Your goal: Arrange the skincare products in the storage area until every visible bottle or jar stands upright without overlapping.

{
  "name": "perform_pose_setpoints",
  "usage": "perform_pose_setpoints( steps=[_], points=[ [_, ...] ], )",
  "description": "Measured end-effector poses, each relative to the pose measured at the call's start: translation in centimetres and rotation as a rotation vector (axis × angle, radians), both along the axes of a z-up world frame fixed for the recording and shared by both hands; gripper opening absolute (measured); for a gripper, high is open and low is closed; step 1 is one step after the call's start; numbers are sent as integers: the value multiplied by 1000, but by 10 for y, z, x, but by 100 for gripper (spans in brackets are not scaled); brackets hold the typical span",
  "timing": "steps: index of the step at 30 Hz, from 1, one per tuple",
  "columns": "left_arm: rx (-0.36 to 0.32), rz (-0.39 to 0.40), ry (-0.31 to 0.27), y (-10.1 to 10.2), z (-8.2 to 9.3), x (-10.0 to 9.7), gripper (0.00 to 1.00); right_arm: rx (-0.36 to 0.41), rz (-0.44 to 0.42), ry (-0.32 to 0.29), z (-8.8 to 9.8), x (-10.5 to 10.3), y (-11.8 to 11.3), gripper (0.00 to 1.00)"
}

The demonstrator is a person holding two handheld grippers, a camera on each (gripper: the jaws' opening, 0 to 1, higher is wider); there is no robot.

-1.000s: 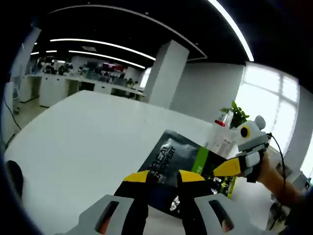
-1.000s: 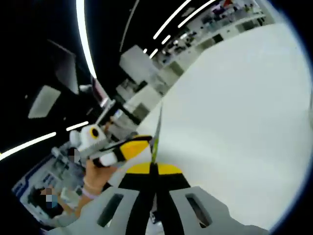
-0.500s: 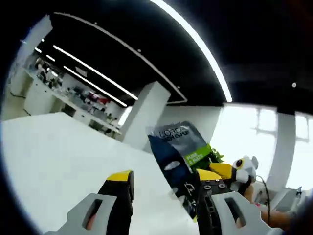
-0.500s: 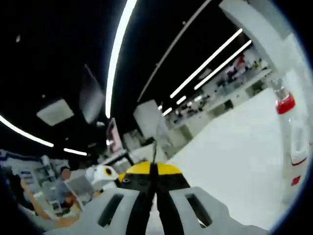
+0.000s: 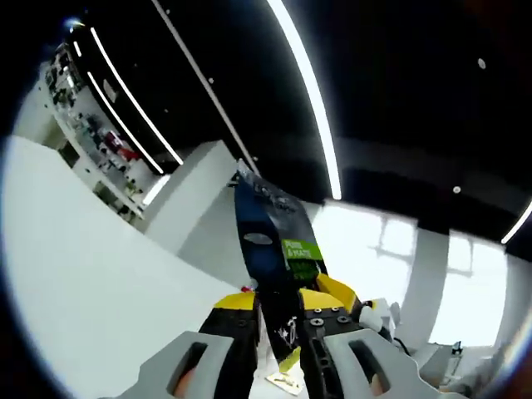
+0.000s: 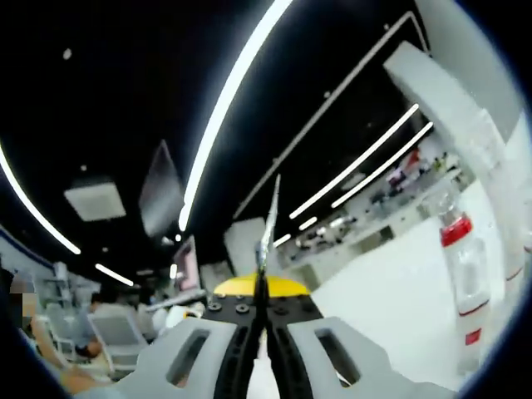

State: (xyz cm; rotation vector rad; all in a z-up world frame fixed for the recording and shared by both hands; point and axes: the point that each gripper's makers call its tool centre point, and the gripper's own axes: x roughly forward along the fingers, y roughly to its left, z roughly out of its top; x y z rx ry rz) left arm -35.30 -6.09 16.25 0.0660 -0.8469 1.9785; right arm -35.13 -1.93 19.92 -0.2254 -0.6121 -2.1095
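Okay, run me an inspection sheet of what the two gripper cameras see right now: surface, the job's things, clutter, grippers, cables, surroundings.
Surface: white table, bare where it shows in the left gripper view.
Job's things: dark sachet with a green label, raised off the table; seen edge-on as a thin strip in the right gripper view. Clear bottle with a red band stands upright on the table.
Clutter: nothing seen.
Grippers: left gripper shut on the sachet's lower part; right gripper shut on the sachet, its yellow-tipped jaws showing beside the left one's.
Cables: nothing seen.
Surroundings: open office, dark ceiling with strip lights, white column, bright windows, distant desks.
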Motion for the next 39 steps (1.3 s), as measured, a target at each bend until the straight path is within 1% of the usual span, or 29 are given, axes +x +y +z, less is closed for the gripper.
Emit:
perform_pose_setpoints(
  steps=[1, 2, 3, 4, 5, 6, 7, 8, 10, 12, 13, 14, 15, 16, 17, 18, 21, 23, 24, 25, 27, 28, 29, 30, 32, 34, 35, 37, 39],
  points=[
    [-12, -5, 10, 1, -1, 2, 9, 6, -3, -7, -2, -3, 2, 0],
    [-38, 2, 35, 0, -2, 3, 7, 15, -7, -21, -5, -5, 2, 0],
    [-56, 6, 29, 0, -1, 3, 6, 17, -13, -27, -6, -7, 3, 0],
    [-105, 23, 71, 0, 0, 7, 4, 39, -26, -40, -11, -10, 3, 0],
    [-149, 38, 99, 0, -2, 9, 4, 82, -43, -50, -17, -14, 2, 0],
    [-192, 58, 103, -1, -7, 9, 3, 118, -50, -65, -24, -17, -1, 0],
    [-239, 74, 104, -1, -13, 8, 3, 134, -47, -100, -30, -19, -2, 0],
    [-282, 86, 97, -2, -21, 6, 3, 144, -33, -155, -39, -22, -4, 0],
    [-321, 97, 88, -4, -28, 2, 3, 168, -25, -184, -47, -25, -6, 1],
    [-322, 96, 68, -5, -33, -2, 2, 227, -33, -198, -57, -30, -5, 2],
    [-321, 94, 54, -4, -35, -4, 2, 257, -36, -193, -61, -32, -4, 4],
    [-323, 93, 39, -4, -38, -5, 2, 267, -37, -202, -63, -34, -4, 4],
    [-322, 90, 18, -4, -41, -7, 2, 265, -41, -219, -65, -38, 1, 4],
    [-319, 84, -7, -5, -43, -9, 2, 257, -27, -247, -68, -38, 2, 3],
    [-320, 81, -21, -4, -45, -10, 2, 244, 5, -289, -72, -36, 2, 3],
    [-320, 78, -30, -5, -45, -10, 2, 238, 11, -308, -74, -36, 3, 3],
    [-328, 83, -41, -4, -49, -10, 2, 245, 22, -334, -77, -35, 2, 0],
    [-351, 93, -53, -3, -56, -13, 3, 267, -2, -397, -86, -36, 5, 0],
    [-380, 108, -65, -4, -62, -16, 4, 283, -8, -402, -88, -37, 5, 0],
    [-426, 151, -78, -7, -69, -21, 6, 302, -20, -414, -92, -38, 6, 0],
    [-575, 241, -51, -13, -84, -29, 10, 334, -66, -471, -106, -43, 12, 0],
    [-641, 279, -39, -15, -91, -31, 11, 342, -76, -485, -109, -45, 14, 0],
    [-679, 300, -38, -16, -95, -33, 11, 354, -91, -503, -113, -47, 17, 0],
    [-701, 317, -38, -17, -98, -35, 10, 362, -113, -520, -118, -50, 21, 0],
    [-687, 311, -33, -15, -97, -34, 10, 384, -148, -541, -125, -54, 28, 0],
    [-647, 294, -53, -15, -93, -33, 11, 415, -191, -571, -136, -57, 35, 0],
    [-641, 293, -53, -16, -92, -33, 11, 415, -193, -574, -138, -58, 36, 0],
    [-632, 293, -50, -16, -91, -32, 11, 428, -206, -600, -145, -59, 39, 0],
    [-641, 295, -50, -17, -93, -32, 11, 446, -210, -605, -149, -58, 40, 0]
  ],
)
